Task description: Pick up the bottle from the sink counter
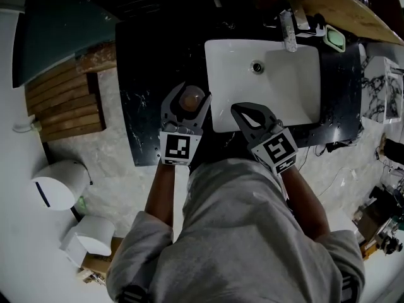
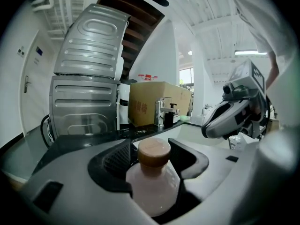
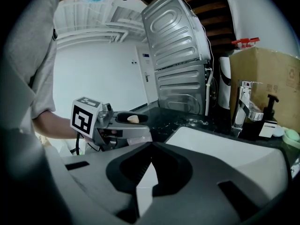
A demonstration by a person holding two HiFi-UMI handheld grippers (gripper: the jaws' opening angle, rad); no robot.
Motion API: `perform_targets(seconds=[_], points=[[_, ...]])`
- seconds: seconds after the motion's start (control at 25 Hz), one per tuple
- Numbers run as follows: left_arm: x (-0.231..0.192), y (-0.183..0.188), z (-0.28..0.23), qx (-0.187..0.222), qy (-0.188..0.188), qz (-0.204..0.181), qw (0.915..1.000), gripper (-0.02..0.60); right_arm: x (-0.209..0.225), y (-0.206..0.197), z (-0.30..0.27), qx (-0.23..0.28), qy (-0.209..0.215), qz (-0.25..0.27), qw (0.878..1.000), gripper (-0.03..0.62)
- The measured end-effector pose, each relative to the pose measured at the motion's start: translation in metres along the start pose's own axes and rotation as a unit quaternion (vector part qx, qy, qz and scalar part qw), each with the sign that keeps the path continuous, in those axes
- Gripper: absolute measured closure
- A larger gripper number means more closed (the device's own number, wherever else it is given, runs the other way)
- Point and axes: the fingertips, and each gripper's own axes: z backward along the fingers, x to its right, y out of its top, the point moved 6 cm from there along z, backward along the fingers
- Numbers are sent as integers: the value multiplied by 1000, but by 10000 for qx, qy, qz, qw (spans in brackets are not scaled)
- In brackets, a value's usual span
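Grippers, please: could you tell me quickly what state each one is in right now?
Left gripper: closed on the bottle.
Right gripper: closed, holding nothing.

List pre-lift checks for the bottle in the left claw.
1. Grip: bottle sits between the left claw's jaws, which press its body below the cap: ok.
2. Bottle upright, cap up: ok.
3. Spare right claw shut, empty, apart from the bottle, over the sink's front edge: ok.
4. Base off the counter: cannot tell, the claw hides it.
5. Lift path: faucet stands far back at the sink: ok.
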Motion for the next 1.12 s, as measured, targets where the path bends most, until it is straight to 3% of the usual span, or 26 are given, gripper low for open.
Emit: perform_targets(seconds=[0.16, 0.28, 0.72, 1.12], points=[[-1, 1, -2, 12, 97, -4, 10000, 325, 3, -1, 4, 8, -94, -89, 9999, 585], [-3, 1, -1, 13, 235, 35, 9997, 365, 4, 0, 7, 65, -94, -142, 9998, 585], [5, 2, -2, -321, 715, -279, 9965, 425, 17, -2, 31, 215, 53, 1, 9998, 585], [9, 3, -1, -349, 859, -473, 9946, 452, 24, -15, 54, 296, 35, -73, 9995, 585]])
